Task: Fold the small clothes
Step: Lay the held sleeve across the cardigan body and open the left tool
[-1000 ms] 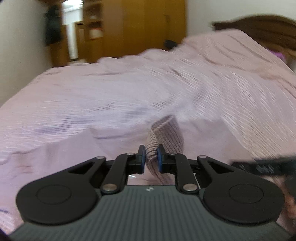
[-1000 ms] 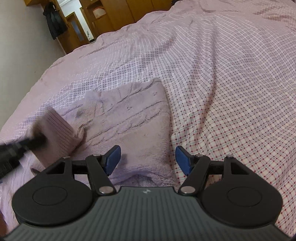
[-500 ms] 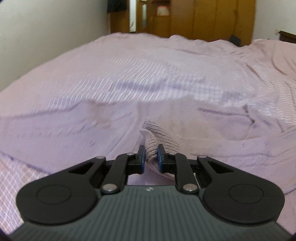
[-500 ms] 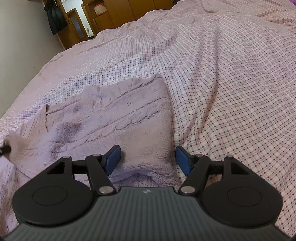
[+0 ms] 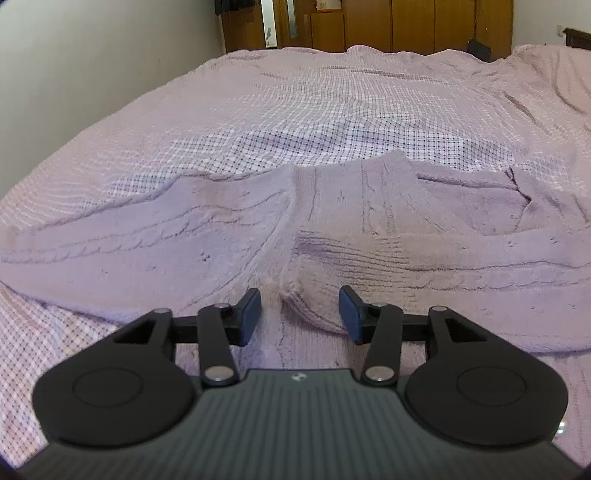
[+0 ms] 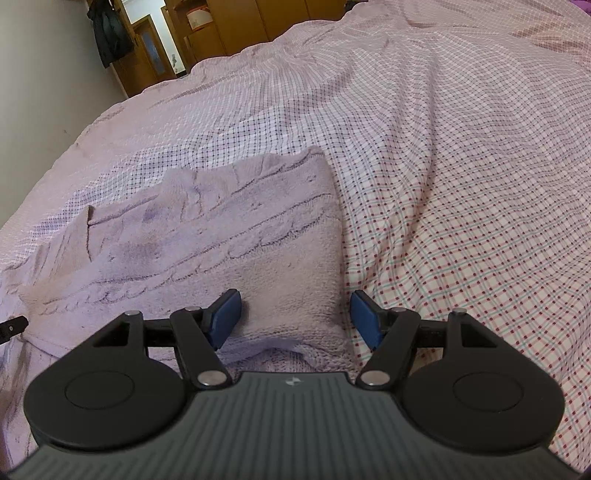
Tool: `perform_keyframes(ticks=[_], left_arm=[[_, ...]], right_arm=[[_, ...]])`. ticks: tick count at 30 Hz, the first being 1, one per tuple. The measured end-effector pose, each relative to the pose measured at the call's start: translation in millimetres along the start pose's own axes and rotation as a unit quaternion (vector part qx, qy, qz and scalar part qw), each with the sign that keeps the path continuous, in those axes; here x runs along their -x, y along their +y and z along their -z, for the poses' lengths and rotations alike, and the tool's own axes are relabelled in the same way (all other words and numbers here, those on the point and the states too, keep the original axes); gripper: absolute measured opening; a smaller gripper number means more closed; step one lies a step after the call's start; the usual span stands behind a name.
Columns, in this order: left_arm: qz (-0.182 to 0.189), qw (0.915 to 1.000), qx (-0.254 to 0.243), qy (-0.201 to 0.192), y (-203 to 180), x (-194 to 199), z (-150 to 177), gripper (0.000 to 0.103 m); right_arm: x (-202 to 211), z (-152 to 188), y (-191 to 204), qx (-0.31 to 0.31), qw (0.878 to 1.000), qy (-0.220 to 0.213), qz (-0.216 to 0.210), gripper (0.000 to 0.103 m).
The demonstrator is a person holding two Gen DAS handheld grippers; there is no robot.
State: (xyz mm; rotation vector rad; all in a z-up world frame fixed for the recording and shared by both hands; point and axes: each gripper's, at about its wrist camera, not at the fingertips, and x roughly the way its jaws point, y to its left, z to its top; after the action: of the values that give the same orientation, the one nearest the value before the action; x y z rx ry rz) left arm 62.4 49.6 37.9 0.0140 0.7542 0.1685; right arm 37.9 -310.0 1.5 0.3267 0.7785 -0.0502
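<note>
A small lilac cable-knit sweater [image 5: 229, 236] lies flat on the checked bedspread [image 5: 332, 110], also in the right wrist view [image 6: 229, 236]. Its ribbed sleeve cuff [image 5: 332, 273] lies folded across the body. My left gripper [image 5: 300, 314] is open, its jaws either side of the cuff's end, holding nothing. My right gripper [image 6: 295, 319] is open and empty, low over the sweater's right edge. The tip of the left gripper shows at the left edge of the right wrist view [image 6: 13, 326].
The pink checked bedspread [image 6: 461, 166] stretches far and right, with wrinkles. A white wall [image 5: 92, 74] runs along the left. Wooden wardrobes [image 5: 406, 22] and a doorway [image 6: 155, 48] stand beyond the bed's far end.
My left gripper carried the cuff across the sweater, lowered it and opened, letting it go. The cuff now lies on the sweater body. My right gripper stayed open and nearly still.
</note>
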Motion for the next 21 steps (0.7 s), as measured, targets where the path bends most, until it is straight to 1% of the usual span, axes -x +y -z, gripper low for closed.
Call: perform_keyframes(ticks=[1, 3, 4, 7, 10, 12, 14, 18, 21], left_arm=[[0.005, 1.0, 0.007, 0.003, 3, 2, 0, 0.051], [0.013, 0.9996, 0.022, 0.012, 9, 5, -1, 0.061], [0.016, 0.9994, 0.028, 0.015, 11, 7, -2, 0.062], [0.025, 0.9988, 0.034, 0.024, 16, 11, -3, 0.063], [0.032, 0.9989, 0.025, 0.025, 16, 17, -3, 0.064], [0.029, 0.9992, 0.016, 0.022, 14, 21, -3, 0.07], [0.02, 0.9996, 0.009, 0.017, 14, 26, -3, 0.073], [0.013, 0.9998, -0.001, 0.014, 19, 34, -3, 0.073], [0.012, 0.9998, 0.003, 0.014, 31, 42, -4, 0.073]], right_arm=[[0, 0, 0, 0.0, 1.0, 0.0, 0.0, 0.073], [2, -1, -1, -0.003, 1.0, -0.003, -0.002, 0.074], [3, -2, -1, -0.005, 1.0, -0.004, -0.002, 0.074], [7, -2, 0, -0.008, 1.0, -0.009, -0.005, 0.075], [11, -3, 3, -0.004, 1.0, -0.015, -0.008, 0.075], [14, -3, 5, -0.003, 1.0, -0.02, -0.01, 0.076], [17, -3, 8, -0.002, 1.0, -0.025, -0.011, 0.077], [25, 2, 15, -0.003, 1.0, -0.029, -0.005, 0.078], [39, 12, 25, 0.012, 0.999, -0.037, 0.001, 0.078]])
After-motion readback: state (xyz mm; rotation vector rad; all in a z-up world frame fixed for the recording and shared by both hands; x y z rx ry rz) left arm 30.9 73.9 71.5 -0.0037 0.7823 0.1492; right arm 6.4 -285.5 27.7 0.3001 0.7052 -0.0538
